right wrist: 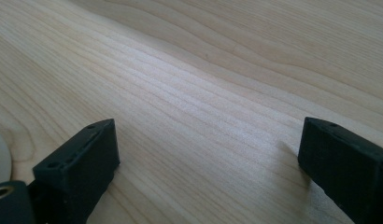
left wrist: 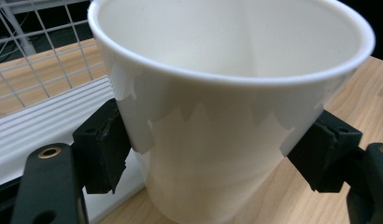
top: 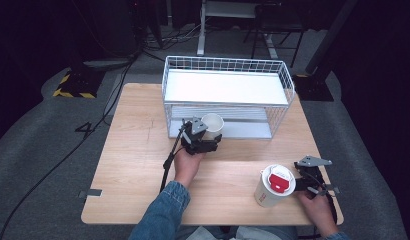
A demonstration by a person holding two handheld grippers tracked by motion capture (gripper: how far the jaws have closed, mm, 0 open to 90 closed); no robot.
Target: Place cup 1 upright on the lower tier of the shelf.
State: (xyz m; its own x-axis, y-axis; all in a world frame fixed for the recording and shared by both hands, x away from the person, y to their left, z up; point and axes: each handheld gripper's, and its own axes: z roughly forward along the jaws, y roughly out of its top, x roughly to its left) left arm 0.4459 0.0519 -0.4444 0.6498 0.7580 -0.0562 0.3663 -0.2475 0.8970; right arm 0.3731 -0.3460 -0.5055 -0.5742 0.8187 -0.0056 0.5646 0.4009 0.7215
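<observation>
Cup [left wrist: 227, 140], white and lidless, sits clamped in the left tool [top: 209, 141]: in the left gripper view both black pads [left wrist: 103, 147] press its sides partway down the wall, one on each flank. Its mouth faces up and leans slightly toward that camera, so the bare inside shows; its long axis runs close to upright, rim high, base low. In the high view it is at the front edge of the white wire rack [top: 228, 95], just before the lower shelf, near the middle of the tabletop [top: 138, 150]. Whether the base touches the wood I cannot tell.

The left hand [top: 187, 162] reaches in from below, its denim sleeve [top: 163, 212] trailing toward the near edge.

The right tool [top: 305, 181] lies low at the right front of the tabletop, its jaws standing apart with bare wood grain between them in the right gripper view, gripping nothing. Just beside it, to its left, stands a second cup [top: 273, 187], upright, capped with a white lid [top: 279, 181] that bears a red patch. The two cups are well apart.
</observation>
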